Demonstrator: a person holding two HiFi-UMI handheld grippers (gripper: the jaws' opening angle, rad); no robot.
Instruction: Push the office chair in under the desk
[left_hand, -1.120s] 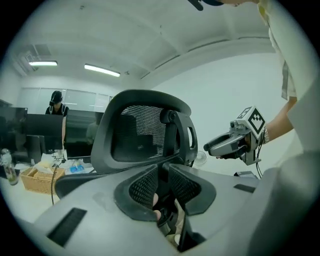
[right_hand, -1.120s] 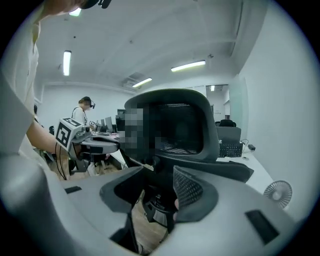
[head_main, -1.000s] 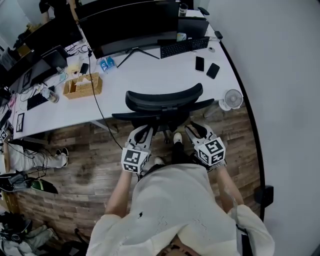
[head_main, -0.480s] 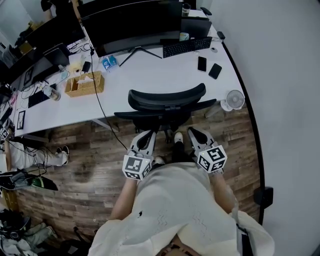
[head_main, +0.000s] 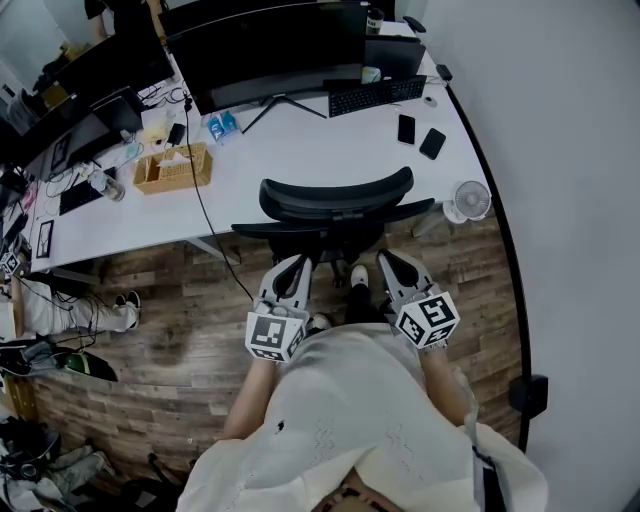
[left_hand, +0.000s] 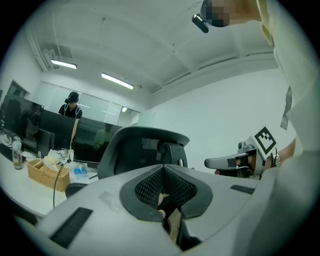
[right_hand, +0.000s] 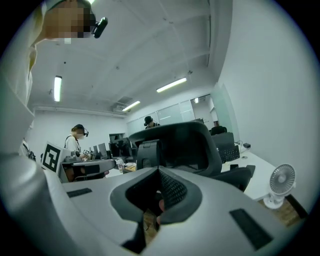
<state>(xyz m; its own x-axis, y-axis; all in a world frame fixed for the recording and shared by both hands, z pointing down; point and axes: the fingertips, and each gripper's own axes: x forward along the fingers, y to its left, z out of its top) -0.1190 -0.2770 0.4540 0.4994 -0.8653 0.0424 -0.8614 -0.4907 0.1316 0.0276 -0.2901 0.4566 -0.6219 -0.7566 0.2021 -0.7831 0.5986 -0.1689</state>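
While both pairs of my jaws are pressed together on nothing, the chair (head_main: 335, 198) stands mid-frame against the desk (head_main: 300, 150). My left gripper (head_main: 298, 265) alone sees a basket (left_hand: 47, 174) at lower left. My right gripper (head_main: 392, 260) alone sees a fan (right_hand: 281, 181) at lower right.

Brightly, evenly lit from ceiling strip lights (left_hand: 117, 80); faint shadows on the wooden floor (head_main: 180, 340). Heavily bowed at the edges, black-cornered in both gripper views. Out of focus on the near left gripper (left_hand: 163, 166).
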